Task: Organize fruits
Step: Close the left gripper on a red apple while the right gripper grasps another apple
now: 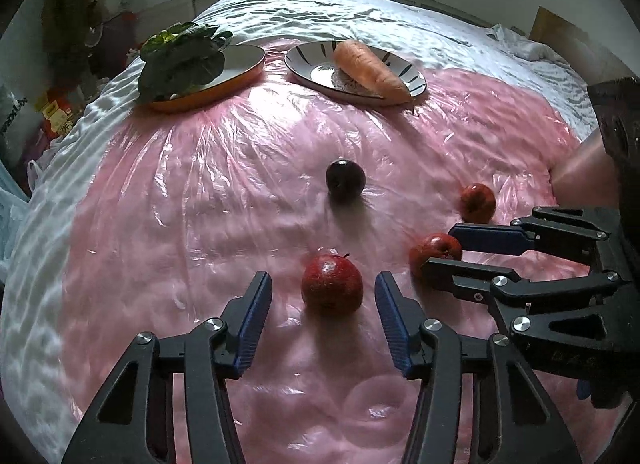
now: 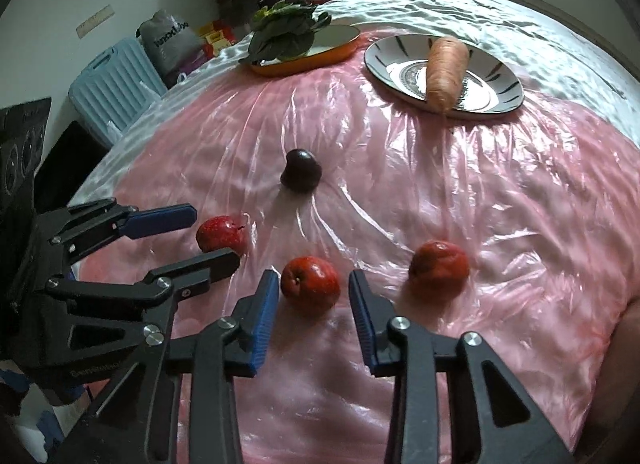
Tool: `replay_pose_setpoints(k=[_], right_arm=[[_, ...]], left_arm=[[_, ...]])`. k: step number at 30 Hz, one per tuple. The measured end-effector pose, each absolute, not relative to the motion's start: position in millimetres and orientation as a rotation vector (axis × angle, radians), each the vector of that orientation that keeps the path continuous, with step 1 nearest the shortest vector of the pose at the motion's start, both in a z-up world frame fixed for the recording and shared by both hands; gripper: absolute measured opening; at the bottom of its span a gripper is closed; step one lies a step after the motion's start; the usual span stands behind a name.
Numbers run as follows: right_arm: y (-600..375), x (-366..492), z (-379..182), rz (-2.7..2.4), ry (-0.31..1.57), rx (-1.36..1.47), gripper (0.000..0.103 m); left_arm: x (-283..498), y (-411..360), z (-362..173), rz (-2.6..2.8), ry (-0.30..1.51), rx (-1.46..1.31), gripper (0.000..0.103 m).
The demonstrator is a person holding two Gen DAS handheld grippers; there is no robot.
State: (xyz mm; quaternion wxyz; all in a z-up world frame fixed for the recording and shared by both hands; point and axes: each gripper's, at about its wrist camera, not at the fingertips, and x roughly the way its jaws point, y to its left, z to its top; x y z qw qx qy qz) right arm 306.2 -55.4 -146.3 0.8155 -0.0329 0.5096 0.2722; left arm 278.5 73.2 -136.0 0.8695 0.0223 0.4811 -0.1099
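Three red fruits and a dark plum [image 1: 345, 180] lie on a pink plastic sheet [image 1: 200, 203] over a bed. My left gripper [image 1: 323, 284] is open, its fingers on either side of the left red fruit [image 1: 332, 284], not touching it. My right gripper [image 2: 314, 282] is open around the middle red fruit [image 2: 310, 282], seen in the left wrist view [image 1: 436, 250] between the right gripper's fingers [image 1: 488, 238]. The third red fruit [image 2: 439, 266] lies free to the right. The plum [image 2: 301, 171] sits farther back.
At the back, an orange dish [image 1: 224, 83] holds leafy greens [image 1: 180, 59], and a striped white plate [image 1: 316, 59] holds a carrot [image 1: 370, 69]. White bedding [image 1: 360, 19] surrounds the sheet. A blue suitcase [image 2: 116, 83] and bags stand beside the bed on the left.
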Motion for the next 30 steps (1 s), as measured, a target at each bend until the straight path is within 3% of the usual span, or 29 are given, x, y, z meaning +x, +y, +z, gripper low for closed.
replay_pose_setpoints(k=[6, 8, 14, 30], right_arm=[[-49, 311, -154, 0.586, 1.100, -0.107, 0.054], [-47, 312, -157, 0.588, 1.106, -0.126, 0.050], [-43, 313, -162, 0.594, 1.110, -0.161, 0.044], [-68, 312, -145, 0.587, 1.091, -0.004, 0.044]], left_arm=[[282, 73, -142, -0.245, 1.016, 0.066, 0.041], [283, 72, -144, -0.252, 1.016, 0.079, 0.040], [286, 68, -149, -0.262, 1.023, 0.106, 0.029], [282, 85, -136, -0.232, 1.017, 0.011, 0.028]])
